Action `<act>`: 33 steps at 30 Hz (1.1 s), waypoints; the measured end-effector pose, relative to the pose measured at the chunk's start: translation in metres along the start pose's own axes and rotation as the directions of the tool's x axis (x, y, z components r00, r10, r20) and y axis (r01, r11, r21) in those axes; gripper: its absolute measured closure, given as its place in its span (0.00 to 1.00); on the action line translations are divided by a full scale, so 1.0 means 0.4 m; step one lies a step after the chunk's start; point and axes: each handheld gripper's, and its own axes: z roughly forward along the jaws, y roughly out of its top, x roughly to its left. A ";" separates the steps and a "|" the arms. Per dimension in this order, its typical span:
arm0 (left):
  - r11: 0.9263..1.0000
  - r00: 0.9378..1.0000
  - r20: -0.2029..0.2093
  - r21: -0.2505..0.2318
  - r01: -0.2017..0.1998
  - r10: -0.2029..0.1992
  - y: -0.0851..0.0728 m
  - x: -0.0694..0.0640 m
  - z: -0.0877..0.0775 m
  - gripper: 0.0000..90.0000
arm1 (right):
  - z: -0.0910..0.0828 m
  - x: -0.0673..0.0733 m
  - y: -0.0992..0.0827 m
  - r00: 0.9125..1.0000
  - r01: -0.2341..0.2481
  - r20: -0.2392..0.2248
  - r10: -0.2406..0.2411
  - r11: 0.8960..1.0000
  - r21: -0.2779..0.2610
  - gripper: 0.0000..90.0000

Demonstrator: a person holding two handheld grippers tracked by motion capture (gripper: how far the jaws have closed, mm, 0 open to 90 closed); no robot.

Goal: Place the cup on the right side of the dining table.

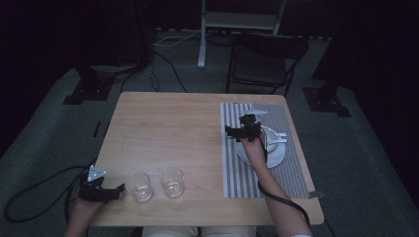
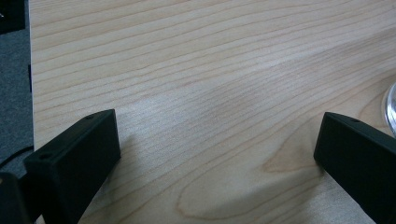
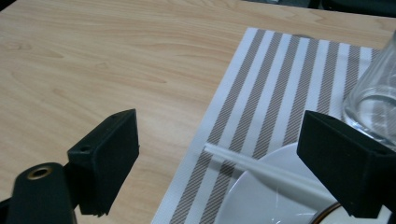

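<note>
Two empty clear glasses stand side by side near the table's front, the left glass (image 1: 139,186) and the right glass (image 1: 172,181). My left gripper (image 1: 114,191) rests at the front left corner just left of them, open (image 2: 219,126) over bare wood, with a glass rim (image 2: 391,106) at the view's right edge. My right gripper (image 1: 242,127) hovers open (image 3: 219,121) over the left edge of a striped placemat (image 1: 242,173). Under it lie a white plate (image 3: 261,200) and a white stick-like utensil (image 3: 261,170). A clear glass (image 3: 373,93) stands just beyond its right jaw.
The plate (image 1: 276,157) carries a bowl (image 1: 272,139) with a white handle (image 1: 281,137) across it. A black chair (image 1: 262,64) stands behind the table, with stands and cables on the floor. The wooden table (image 1: 168,133) is bare in its middle.
</note>
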 end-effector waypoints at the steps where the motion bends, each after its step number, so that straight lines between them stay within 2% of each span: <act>1: 1.000 1.000 0.000 0.000 0.000 0.000 0.000 0.000 0.000 0.01 | -0.003 0.004 -0.006 1.000 0.006 -0.001 -0.006 1.000 -0.003 0.14; 6: 1.000 1.000 0.000 0.000 0.000 0.000 0.000 0.000 0.000 0.01 | -0.019 0.024 -0.039 0.999 0.038 0.005 -0.038 0.999 -0.011 0.14; 13: 1.000 1.000 0.001 0.000 -0.001 0.001 0.000 0.000 0.000 0.01 | -0.039 0.041 -0.086 0.998 0.052 -0.015 -0.053 0.999 -0.012 0.14; 24: 1.000 1.000 0.001 0.000 0.000 0.000 0.000 0.000 0.000 0.01 | -0.060 0.059 -0.151 0.997 0.048 -0.054 -0.049 0.999 -0.013 0.14; 26: 1.000 1.000 0.001 -0.001 0.000 0.000 0.000 0.000 0.000 0.01 | -0.075 0.066 -0.169 0.996 0.035 -0.084 -0.037 0.999 -0.021 0.14; 29: 1.000 1.000 0.002 0.000 -0.002 0.002 0.000 -0.001 0.000 0.01 | -0.096 0.074 -0.185 0.996 0.041 -0.078 -0.044 0.998 -0.045 0.14; 33: 1.000 1.000 0.002 0.000 -0.003 0.003 0.000 -0.001 0.000 0.01 | -0.112 0.077 -0.208 0.995 0.050 -0.086 -0.054 0.997 -0.050 0.14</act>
